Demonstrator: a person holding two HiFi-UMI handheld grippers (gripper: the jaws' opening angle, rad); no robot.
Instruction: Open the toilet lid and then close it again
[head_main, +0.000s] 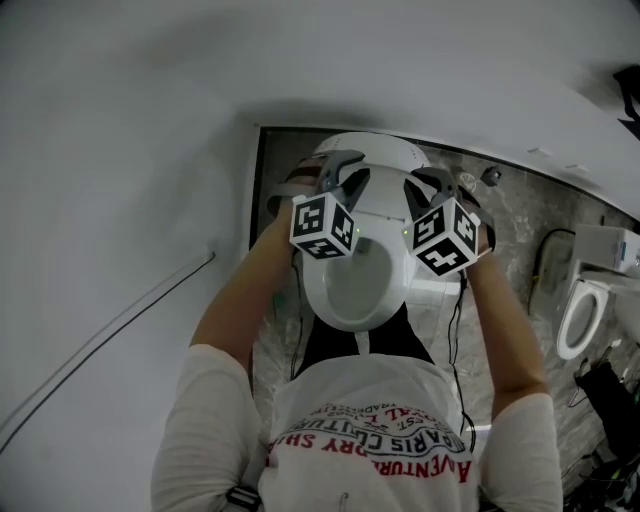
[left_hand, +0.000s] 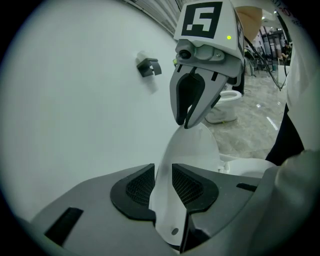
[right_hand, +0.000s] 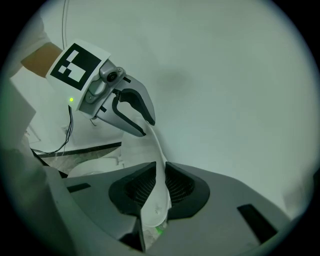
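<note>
The toilet lid stands raised, tipped back toward the white wall, and the bowl lies uncovered below it. The person leans over the toilet with a gripper in each hand, both up at the lid's rim. The left gripper sits at the left side of the rim. Its fingers are spread with the lid's edge running between them, and I see no clamping there. The right gripper is on the other side of the rim, and its fingers are pressed together on the thin white edge, pinching it. A second toilet stands well apart on the marbled floor to the right.
</note>
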